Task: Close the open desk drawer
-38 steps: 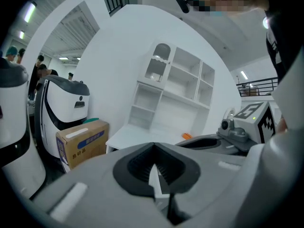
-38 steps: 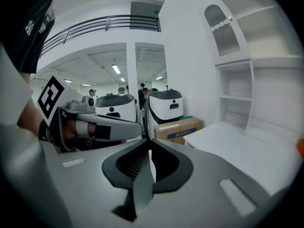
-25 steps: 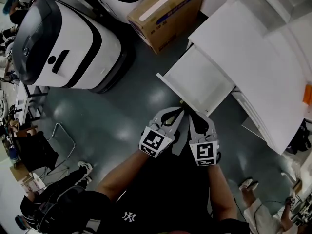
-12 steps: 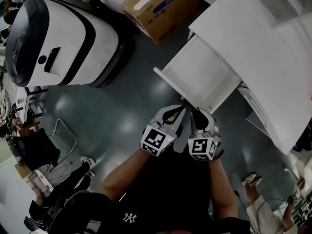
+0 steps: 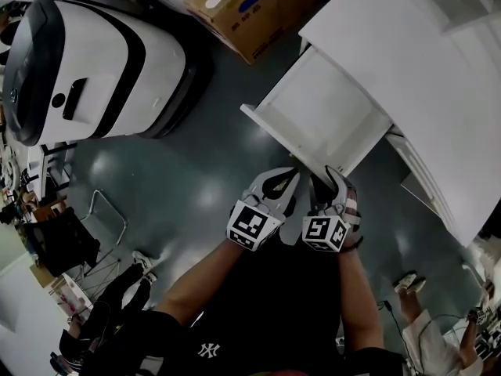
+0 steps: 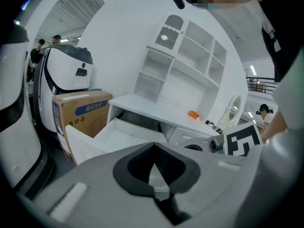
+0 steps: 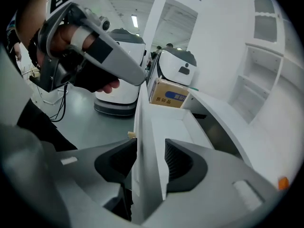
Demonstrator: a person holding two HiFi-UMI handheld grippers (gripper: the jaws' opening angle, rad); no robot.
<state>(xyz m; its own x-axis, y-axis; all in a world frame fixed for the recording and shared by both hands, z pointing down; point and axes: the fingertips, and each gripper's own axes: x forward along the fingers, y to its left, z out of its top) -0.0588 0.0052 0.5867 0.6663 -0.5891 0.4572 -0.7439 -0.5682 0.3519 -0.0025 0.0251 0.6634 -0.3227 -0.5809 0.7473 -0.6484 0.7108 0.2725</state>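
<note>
Right tool [image 7: 151, 145] is over the drawer [image 5: 325, 116] now. Its jaws have just been opening, and the drawer's front panel [image 7: 145, 122] stands upright between them, one dark ribbed pad on the outer face and the other on the inner side. I see no firm squeeze on the panel, so I'm calling this tool open around it, not clamped.

Left tool [image 6: 154, 146] has its jaws together at the tips, with nothing between them. From the head view it sits just beside the right one, on my left, close to the panel's near end but apart from it (only the right tool straddles the panel).

The drawer is pulled well out of the white table [image 5: 407, 69] and shows a bare white inside, front panel nearest me. Beyond its far end sit a cardboard box [image 5: 250, 10] on the floor and a big white machine [image 5: 102, 61], both well apart from the tools.
</note>
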